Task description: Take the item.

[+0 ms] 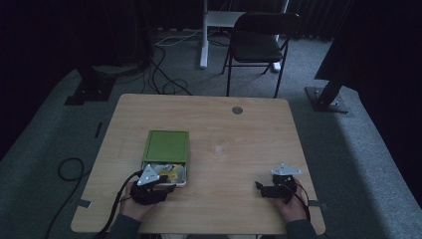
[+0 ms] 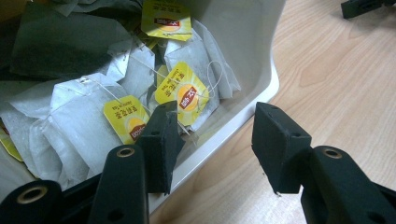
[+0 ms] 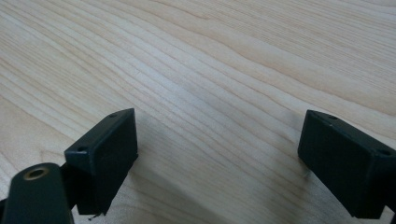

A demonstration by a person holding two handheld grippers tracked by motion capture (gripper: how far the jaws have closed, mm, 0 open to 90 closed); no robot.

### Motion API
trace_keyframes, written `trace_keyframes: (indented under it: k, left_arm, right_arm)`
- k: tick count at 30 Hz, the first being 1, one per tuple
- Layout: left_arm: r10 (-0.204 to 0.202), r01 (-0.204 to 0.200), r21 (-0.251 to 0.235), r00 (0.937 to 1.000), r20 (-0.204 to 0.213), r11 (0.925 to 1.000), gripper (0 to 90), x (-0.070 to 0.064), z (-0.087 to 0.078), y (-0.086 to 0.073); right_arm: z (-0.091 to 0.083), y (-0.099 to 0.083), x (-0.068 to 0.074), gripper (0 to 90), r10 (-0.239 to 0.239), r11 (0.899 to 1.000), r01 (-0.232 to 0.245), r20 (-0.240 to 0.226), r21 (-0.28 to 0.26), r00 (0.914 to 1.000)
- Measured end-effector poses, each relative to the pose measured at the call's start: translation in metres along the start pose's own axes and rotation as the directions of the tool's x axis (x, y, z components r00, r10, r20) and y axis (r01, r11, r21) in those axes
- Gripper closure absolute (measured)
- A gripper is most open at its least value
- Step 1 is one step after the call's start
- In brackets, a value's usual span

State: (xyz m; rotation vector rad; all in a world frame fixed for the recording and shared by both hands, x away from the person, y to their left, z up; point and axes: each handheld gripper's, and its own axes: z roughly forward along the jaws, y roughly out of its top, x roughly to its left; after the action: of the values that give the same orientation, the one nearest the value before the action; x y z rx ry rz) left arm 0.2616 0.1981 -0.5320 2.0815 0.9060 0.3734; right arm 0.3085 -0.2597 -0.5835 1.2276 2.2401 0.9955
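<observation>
Left gripper (image 2: 212, 140) straddles box (image 2: 261, 70) rim | yellow-tagged tea bags (image 2: 187, 91) inside

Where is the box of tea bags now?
In the high view the box lies on the table's left half, directly ahead of the left tool.

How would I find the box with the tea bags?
Look at the wooden table, on its left half. Near the left claw sits a white tray full of yellow-tagged tea bags, half slid out from a flat green lid.
</observation>
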Motion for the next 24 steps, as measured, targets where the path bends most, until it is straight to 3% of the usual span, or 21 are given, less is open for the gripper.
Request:
trace_keyframes:
  k: [12, 19, 24]
  left_arm:
    - [0.018, -0.018, 0.015, 0.9998, 0.007, 0.9997, 54.5, -0.015, -0.01, -0.009]
    - [0.013, -0.013, 0.013, 0.9997, 0.02, 0.9998, 54.7, -0.015, -0.011, -0.011]
    - [0.011, -0.011, 0.003, 0.9997, 0.021, 0.9999, 49.8, -0.014, -0.014, -0.01]
  right_arm:
    - [0.0, 0.0, 0.0, 11.5, 0.001, 1.0, -0.001, 0.0, 0.0, 1.0]
    - [0.0, 0.0, 0.0, 11.5, 0.001, 1.0, -0.001, 0.0, 0.0, 1.0]
    - [0.0, 0.0, 0.0, 11.5, 0.001, 1.0, -0.001, 0.0, 0.0, 1.0]
